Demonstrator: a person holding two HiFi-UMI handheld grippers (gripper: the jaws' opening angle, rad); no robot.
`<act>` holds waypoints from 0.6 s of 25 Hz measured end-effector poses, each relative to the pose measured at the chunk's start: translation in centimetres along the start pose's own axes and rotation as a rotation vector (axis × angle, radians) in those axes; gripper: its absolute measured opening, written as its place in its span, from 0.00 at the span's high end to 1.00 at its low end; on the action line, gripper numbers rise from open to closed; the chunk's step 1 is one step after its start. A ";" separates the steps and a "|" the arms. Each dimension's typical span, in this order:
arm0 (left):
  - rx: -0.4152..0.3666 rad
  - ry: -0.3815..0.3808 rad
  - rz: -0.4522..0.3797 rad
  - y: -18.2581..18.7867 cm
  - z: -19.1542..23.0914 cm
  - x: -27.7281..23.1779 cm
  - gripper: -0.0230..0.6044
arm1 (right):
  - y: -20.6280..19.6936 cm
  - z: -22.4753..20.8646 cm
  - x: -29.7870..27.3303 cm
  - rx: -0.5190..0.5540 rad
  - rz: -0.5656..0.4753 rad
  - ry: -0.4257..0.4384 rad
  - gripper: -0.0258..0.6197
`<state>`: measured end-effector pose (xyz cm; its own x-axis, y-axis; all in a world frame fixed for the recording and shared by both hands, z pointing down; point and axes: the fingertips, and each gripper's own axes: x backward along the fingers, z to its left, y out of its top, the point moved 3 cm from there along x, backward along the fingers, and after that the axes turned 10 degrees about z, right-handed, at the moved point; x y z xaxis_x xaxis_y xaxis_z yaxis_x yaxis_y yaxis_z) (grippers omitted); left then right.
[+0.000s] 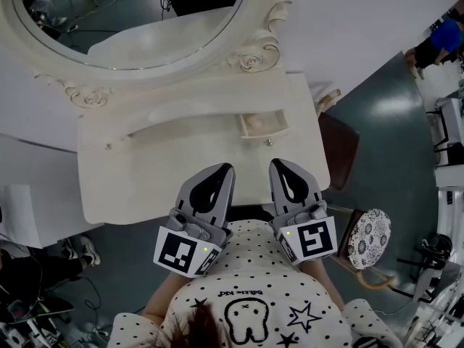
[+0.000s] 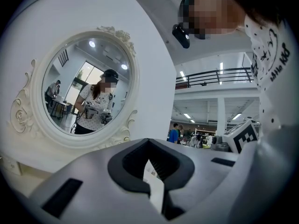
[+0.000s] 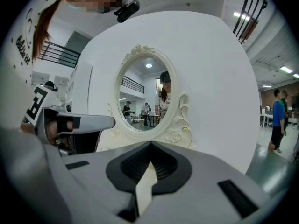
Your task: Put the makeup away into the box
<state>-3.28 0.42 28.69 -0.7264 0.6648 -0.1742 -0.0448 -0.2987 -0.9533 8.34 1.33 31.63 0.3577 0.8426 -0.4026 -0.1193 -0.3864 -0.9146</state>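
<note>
Head view: we hold left gripper and right gripper side by side over the near edge of the white dressing table, both jaws closed on nothing, with the small open drawer just beyond them below the oval mirror, its pale contents unclear.

We hold our grey plastic left gripper w/ black-lined jaws and the matching grey plastic right gripper side by side, close to our chest. Left aims approx 1 o'clock, right approx 11 o'clock. Both jaw pairs closed tip to tip, nothing btwn.
</note>
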 end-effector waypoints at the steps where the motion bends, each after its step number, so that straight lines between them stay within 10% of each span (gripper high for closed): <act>1: 0.000 0.001 0.001 0.0 0.0 0.0 0.97 | 0.0 0.0 0.0 -0.001 0.001 0.000 0.95; 15: -0.001 0.003 0.002 -0.2 0.2 -0.1 0.97 | -0.2 -0.1 -0.2 -0.007 -0.004 -0.003 0.95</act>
<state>-3.35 0.25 28.92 -0.7243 0.6665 -0.1766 -0.0429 -0.2992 -0.9532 8.40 1.18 31.89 0.3557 0.8453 -0.3987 -0.1116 -0.3851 -0.9161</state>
